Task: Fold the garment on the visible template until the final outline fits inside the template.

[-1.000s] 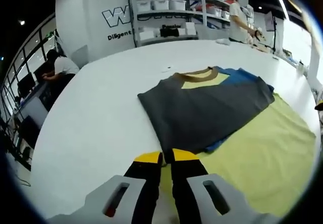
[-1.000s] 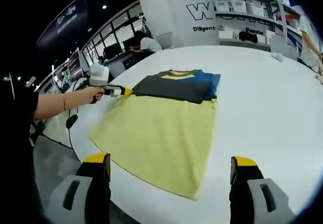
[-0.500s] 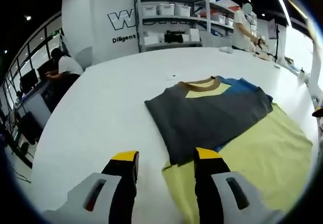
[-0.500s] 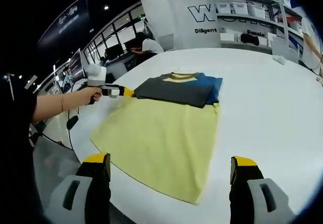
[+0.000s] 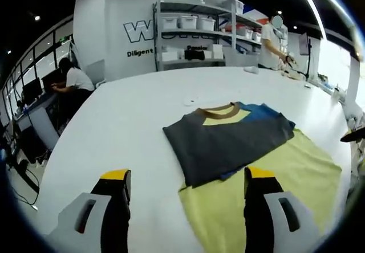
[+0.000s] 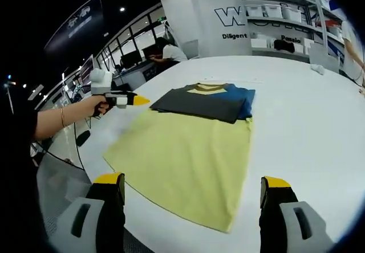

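The garment [image 6: 208, 101], a grey, blue and yellow shirt, lies folded into a neat rectangle on the far end of the yellow template [image 6: 182, 162], out on the white surface [image 6: 308, 122]. To my eye its outline sits almost within the template, only a far edge perhaps overhanging, so little is left beyond a check. The left hand-held gripper [image 6: 128, 100] hovers just off the shirt's near-left corner, jaws spread and empty. The right hand-held gripper [image 6: 194, 193] hangs back over the template's near edge, jaws wide apart, holding nothing.
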Tool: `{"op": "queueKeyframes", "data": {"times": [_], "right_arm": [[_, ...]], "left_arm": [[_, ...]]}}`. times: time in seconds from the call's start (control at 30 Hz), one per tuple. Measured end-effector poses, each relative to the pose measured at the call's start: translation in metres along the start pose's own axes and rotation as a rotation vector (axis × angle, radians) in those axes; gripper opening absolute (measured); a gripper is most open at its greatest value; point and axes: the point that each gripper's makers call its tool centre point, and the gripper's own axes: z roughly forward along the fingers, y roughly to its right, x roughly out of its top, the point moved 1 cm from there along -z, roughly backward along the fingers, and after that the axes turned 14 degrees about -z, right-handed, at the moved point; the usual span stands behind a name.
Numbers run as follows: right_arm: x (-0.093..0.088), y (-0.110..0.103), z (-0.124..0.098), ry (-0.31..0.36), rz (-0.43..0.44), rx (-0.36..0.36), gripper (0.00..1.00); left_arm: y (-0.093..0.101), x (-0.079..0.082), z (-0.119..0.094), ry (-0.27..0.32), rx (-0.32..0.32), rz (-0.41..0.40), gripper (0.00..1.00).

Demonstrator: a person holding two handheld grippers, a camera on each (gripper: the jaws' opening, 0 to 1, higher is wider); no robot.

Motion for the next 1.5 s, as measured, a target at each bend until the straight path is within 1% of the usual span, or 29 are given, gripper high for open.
{"op": "queueKeyframes", "data": {"times": [0.2,0.23,0.4,0.53,0.63,0.7,0.77,0.8,0.93,0.97,1.03,1.1,1.2,1.33,1.4,1.47,1.5], "right_arm": [[-0.004,-0.003,0.001,-0.017,-0.018,0.004,0.99],[-0.004,-0.003,0.001,-0.017,-0.018,0.005,0.99],[-0.007,-0.003,0.0,-0.026,-0.039,0.0,0.99],[-0.011,-0.005,0.001,-0.036,-0.04,0.005,0.99],[-0.015,-0.006,0.0,-0.045,-0.051,0.002,0.99],[-0.017,-0.006,0.001,-0.051,-0.055,0.001,0.99],[-0.019,-0.007,0.001,-0.055,-0.054,0.004,0.99],[-0.02,-0.008,0.002,-0.058,-0.053,0.008,0.99],[-0.028,-0.013,0.003,-0.082,-0.066,0.02,0.99],[-0.031,-0.016,0.004,-0.09,-0.065,0.027,0.99],[-0.034,-0.017,0.004,-0.098,-0.062,0.031,0.99],[-0.037,-0.018,0.005,-0.104,-0.06,0.034,0.98],[-0.041,-0.02,0.006,-0.121,-0.07,0.039,0.98],[-0.046,-0.018,0.006,-0.13,-0.067,0.033,0.98],[-0.049,-0.018,0.005,-0.131,-0.056,0.034,0.97],[-0.05,-0.018,0.004,-0.129,-0.044,0.032,0.96],[-0.051,-0.017,0.004,-0.129,-0.035,0.029,0.95]], "left_arm": [[0.01,-0.008,-0.018,-0.007,-0.015,0.018,0.98],[0.011,-0.009,-0.02,-0.006,-0.019,0.021,0.99],[0.018,-0.017,-0.033,-0.029,-0.039,0.041,0.99],[0.021,-0.019,-0.046,-0.024,-0.04,0.059,0.99],[0.021,-0.024,-0.054,-0.027,-0.047,0.06,0.99],[0.019,-0.029,-0.06,-0.036,-0.047,0.045,0.99],[0.017,-0.031,-0.062,-0.038,-0.056,0.033,0.99],[0.017,-0.035,-0.065,-0.05,-0.053,0.028,0.99],[0.017,-0.052,-0.071,-0.1,-0.057,0.054,0.97],[0.016,-0.058,-0.074,-0.111,-0.054,0.05,0.96],[0.016,-0.065,-0.08,-0.113,-0.053,0.045,0.96],[0.016,-0.074,-0.085,-0.136,-0.055,0.026,0.96],[0.022,-0.081,-0.092,-0.157,-0.066,0.02,0.95],[0.023,-0.087,-0.1,-0.173,-0.06,0.021,0.93],[0.022,-0.094,-0.104,-0.2,-0.054,0.011,0.91],[0.022,-0.105,-0.108,-0.239,-0.042,0.001,0.88],[0.022,-0.109,-0.11,-0.25,-0.042,0.001,0.86]]}}
